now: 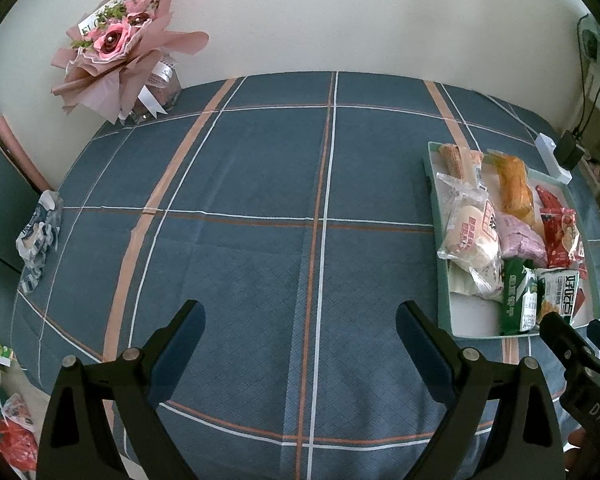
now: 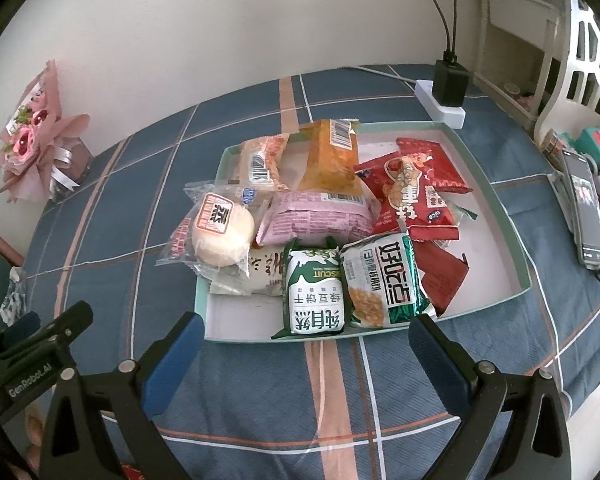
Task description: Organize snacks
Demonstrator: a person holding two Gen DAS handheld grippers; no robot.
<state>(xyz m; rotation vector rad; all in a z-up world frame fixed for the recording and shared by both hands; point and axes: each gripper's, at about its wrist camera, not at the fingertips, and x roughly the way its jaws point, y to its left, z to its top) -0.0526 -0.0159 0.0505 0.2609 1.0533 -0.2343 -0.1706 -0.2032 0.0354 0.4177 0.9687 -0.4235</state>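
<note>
Left wrist view
Left gripper (image 1: 300, 320): fingers spread wide, holding nothing, hovering low over the plaid tablecloth (image 1: 260, 200).
Tray (image 1: 444, 280): to its right, piled with snack packets.

Right wrist view
Right gripper (image 2: 306, 334): fingers apart, holding nothing, aimed at the tray's (image 2: 500, 204) near edge.
Green-and-white biscuit packet (image 2: 314, 294): just ahead, between the fingertips, inside the tray.
Bouquet (image 2: 36, 136): far left, against the wall.

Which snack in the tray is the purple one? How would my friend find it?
Look at the shallow tray of snacks on the blue plaid tablecloth. In the middle of the heap, the purple packet lies just behind the green and white biscuit pack and beside the round white bun. It is the only pale purple wrapper there.
</note>
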